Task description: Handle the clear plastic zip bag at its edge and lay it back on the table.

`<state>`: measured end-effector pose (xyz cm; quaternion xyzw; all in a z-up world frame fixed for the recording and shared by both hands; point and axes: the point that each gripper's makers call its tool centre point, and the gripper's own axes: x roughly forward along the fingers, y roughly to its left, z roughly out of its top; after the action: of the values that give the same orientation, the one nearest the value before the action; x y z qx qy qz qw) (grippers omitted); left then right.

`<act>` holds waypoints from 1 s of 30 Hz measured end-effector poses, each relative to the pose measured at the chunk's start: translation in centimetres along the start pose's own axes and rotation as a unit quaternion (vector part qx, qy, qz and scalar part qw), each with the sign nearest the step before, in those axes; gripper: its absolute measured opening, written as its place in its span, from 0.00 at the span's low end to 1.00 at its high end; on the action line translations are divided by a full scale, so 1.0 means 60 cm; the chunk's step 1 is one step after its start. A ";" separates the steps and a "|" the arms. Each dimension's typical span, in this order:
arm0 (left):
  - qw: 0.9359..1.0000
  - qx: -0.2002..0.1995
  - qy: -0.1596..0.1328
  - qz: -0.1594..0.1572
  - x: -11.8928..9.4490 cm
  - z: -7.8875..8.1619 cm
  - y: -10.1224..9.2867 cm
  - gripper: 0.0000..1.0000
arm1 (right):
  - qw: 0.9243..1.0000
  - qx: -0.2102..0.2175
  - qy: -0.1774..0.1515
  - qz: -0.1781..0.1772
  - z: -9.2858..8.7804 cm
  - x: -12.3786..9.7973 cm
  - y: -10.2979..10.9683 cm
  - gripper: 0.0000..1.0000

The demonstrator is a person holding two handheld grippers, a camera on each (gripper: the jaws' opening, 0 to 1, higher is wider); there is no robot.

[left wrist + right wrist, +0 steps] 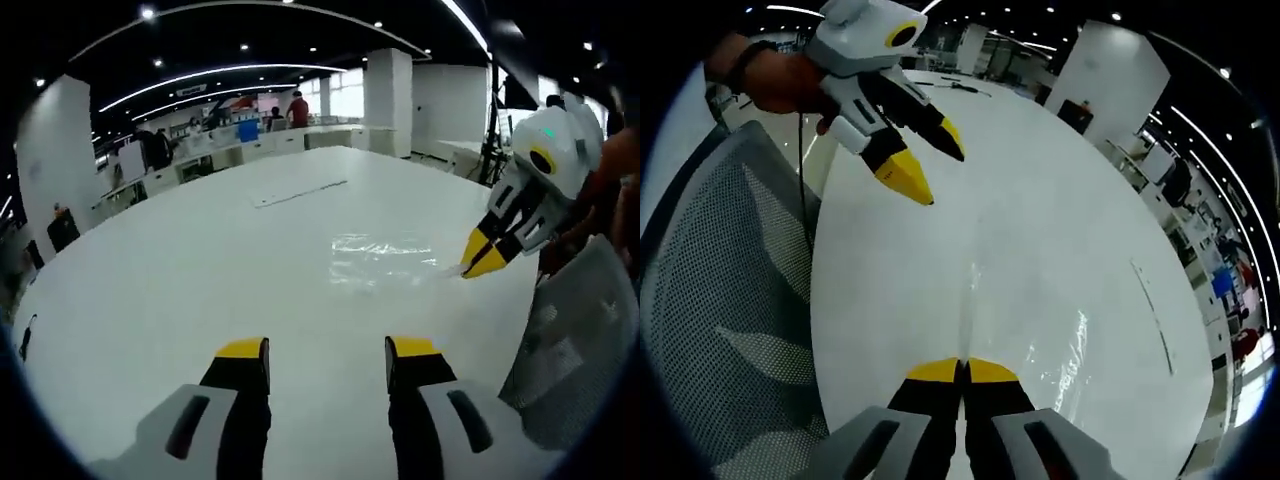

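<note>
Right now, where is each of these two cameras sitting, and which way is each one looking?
Left gripper view: rides on the left gripper, jaws apart, looking across the round white table at the clear plastic zip bag; the right gripper enters from the right.
Right gripper view: rides on the right gripper, jaws closed at the bag's edge; the left gripper and a person's hand show above, beside a grey mesh chair.
Shared: table, bag, both grippers.

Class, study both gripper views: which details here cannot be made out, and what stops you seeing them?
- Left gripper view: the bag is clear, so its outline fades into the white table.
- Right gripper view: the right gripper hides the bag edge it pinches.
- Right gripper view: the chair is cut off by the edge.
</note>
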<state>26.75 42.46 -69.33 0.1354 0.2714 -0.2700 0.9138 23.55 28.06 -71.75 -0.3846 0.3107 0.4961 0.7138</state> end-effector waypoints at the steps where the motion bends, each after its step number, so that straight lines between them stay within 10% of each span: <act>1: 1.000 0.010 0.004 -0.002 0.000 0.000 -0.003 0.42 | 1.000 -0.005 -0.002 0.003 0.001 0.000 0.003 0.00; 9: 0.996 0.089 -0.001 -0.029 0.003 0.021 -0.028 0.42 | 0.999 -0.030 0.006 0.024 -0.002 0.000 0.026 0.00; 21: 0.964 0.258 0.018 -0.060 0.019 0.007 -0.061 0.29 | 0.999 -0.043 0.003 0.030 0.007 -0.008 0.031 0.00; 30: 0.951 0.301 0.023 -0.065 0.019 -0.003 -0.065 0.10 | 0.998 -0.046 0.002 0.032 0.009 -0.013 0.036 0.00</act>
<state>25.31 38.87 -70.52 0.3921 0.2066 -0.3949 0.8048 21.27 28.61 -71.36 -0.4081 0.3008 0.5315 0.6786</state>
